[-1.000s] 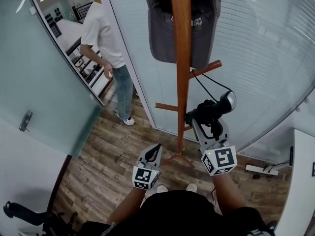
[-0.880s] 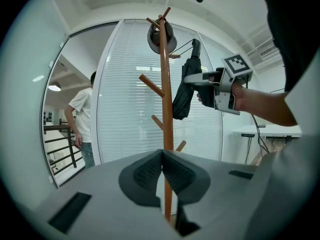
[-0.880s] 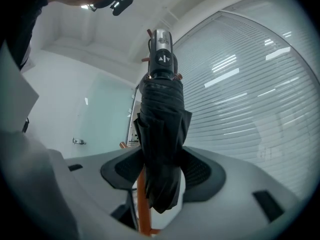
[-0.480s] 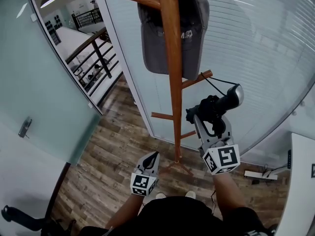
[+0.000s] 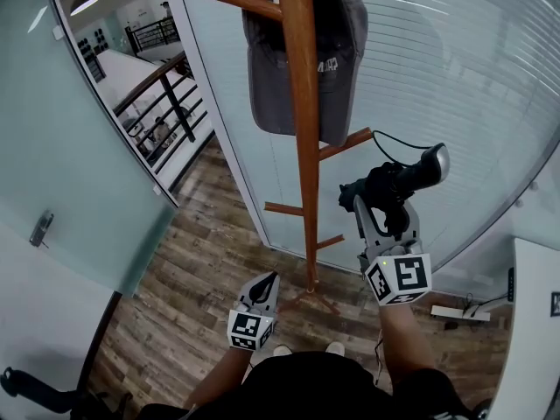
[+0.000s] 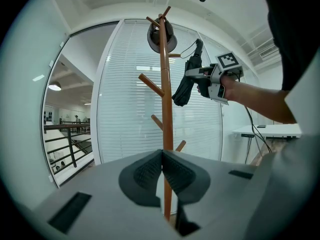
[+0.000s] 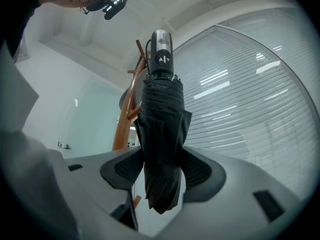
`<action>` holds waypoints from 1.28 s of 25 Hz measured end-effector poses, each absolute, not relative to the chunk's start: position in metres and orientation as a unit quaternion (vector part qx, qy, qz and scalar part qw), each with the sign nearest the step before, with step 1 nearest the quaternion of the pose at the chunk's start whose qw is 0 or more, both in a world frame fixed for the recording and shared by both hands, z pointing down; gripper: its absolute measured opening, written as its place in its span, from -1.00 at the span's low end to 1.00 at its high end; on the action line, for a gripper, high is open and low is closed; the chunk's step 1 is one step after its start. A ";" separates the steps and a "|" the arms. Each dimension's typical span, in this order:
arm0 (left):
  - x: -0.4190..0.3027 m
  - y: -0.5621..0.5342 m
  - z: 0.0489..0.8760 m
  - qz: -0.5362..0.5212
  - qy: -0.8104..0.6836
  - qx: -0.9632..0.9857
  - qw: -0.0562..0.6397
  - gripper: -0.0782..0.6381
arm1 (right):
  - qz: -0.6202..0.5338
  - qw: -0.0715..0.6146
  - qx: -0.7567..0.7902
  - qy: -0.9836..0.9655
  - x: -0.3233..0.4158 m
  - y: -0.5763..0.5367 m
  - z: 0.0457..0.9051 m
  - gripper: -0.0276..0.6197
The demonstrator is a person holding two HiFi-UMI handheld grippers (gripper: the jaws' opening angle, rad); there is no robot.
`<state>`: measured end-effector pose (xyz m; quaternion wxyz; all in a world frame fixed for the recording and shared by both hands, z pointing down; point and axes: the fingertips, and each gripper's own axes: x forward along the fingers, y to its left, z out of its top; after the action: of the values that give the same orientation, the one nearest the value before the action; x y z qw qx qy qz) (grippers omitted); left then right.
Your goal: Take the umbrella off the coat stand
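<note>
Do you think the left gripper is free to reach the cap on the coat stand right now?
Probably yes: the left gripper is shut and empty, and nothing stands between it and the cap, though that hangs high on the coat stand. The right gripper holds the umbrella off on the other side.

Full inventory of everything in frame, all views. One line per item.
coat stand: 1, brown wood, centre, in front of the glass wall
cap: 1, grey, hanging at the stand's top
umbrella: 1, black, folded, silver-ended handle, right of the stand
glass wall: 1, white blinds, back and right
glass door: 1, frosted, left
railing: 1, dark, beyond the door opening
floor: 1, brown wood planks
desk: 1, white, right edge
power strip: 1, white, apparently, on the floor by the desk
shoes: 2, white, bottom centre
left gripper: 1, grey, low, shut, empty
right gripper: 1, grey, higher, shut on the umbrella
</note>
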<state>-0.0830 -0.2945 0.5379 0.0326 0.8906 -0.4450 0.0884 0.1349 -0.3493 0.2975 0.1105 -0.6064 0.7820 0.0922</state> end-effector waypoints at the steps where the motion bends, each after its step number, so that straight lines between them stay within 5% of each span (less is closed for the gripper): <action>1: -0.082 -0.294 0.538 0.087 -0.445 0.891 0.032 -0.75 | 0.094 0.111 -0.607 0.782 0.137 -0.348 0.296 -0.18; 32: -0.067 -0.299 0.525 0.085 -0.425 0.901 0.012 -0.75 | -0.015 0.010 -0.542 0.840 0.082 -0.290 0.477 -0.19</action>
<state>-0.0671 -0.2991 0.5247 0.0125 0.9011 -0.4251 0.0847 0.0818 -0.2904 0.4768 0.0103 -0.5420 0.8402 -0.0152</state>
